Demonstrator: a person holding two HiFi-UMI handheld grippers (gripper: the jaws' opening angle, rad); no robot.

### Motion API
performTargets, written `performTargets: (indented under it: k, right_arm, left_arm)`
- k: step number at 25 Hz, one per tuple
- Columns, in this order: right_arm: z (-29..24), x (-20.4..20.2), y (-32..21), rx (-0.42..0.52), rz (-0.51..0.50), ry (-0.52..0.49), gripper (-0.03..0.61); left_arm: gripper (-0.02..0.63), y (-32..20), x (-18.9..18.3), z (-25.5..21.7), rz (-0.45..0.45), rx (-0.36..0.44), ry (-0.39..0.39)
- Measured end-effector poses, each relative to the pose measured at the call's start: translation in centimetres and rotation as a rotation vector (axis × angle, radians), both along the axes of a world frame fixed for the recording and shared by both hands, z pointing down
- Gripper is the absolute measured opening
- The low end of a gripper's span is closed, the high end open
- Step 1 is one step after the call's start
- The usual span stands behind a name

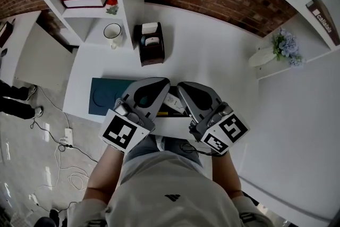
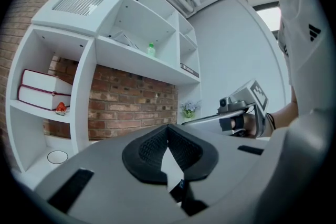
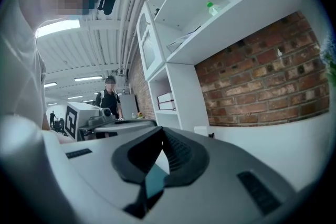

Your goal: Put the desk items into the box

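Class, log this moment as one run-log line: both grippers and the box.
left gripper: jaws shut, empty | right gripper: jaws shut, empty | both: side by side at desk's near edge | box: farther back, untouched

- The person wears a light grey T-shirt (image 1: 170,183) with a small dark logo (image 1: 172,198) on it.
- Below the shirt a piece of blue-grey denim trousers (image 1: 142,148) shows.
- The left gripper (image 1: 149,94) and the right gripper (image 1: 197,97) have smooth, rounded grey shells.
- Their fingers (image 2: 152,150) are black, with a ribbed inner face.
- Each gripper carries a white cube (image 1: 123,133) with black square markers.
- A dark strap (image 2: 239,124) goes across the right hand (image 2: 254,124).
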State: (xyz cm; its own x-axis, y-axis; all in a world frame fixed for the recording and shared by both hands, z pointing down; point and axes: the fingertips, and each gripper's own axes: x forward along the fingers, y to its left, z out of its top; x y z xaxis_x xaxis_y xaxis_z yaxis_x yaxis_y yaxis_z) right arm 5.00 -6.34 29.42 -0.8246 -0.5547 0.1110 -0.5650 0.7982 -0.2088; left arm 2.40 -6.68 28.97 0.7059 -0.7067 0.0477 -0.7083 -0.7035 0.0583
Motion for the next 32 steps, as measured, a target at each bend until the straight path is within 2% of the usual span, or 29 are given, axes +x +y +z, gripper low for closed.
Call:
performTargets:
  k: [19, 32]
  right_arm:
    - [1.7, -7.9, -2.4, -0.033, -0.195, 0.066, 0.011]
    - [3.4, -9.8, -7.1, -0.019, -0.186, 0.16, 0.012]
  left_arm:
    - [0.011, 0.6, -9.0, 1.1, -0.262, -0.029, 0.017]
    - [0.011, -1.6, -11.9, 1.7, -0.296, -0.026, 0.037]
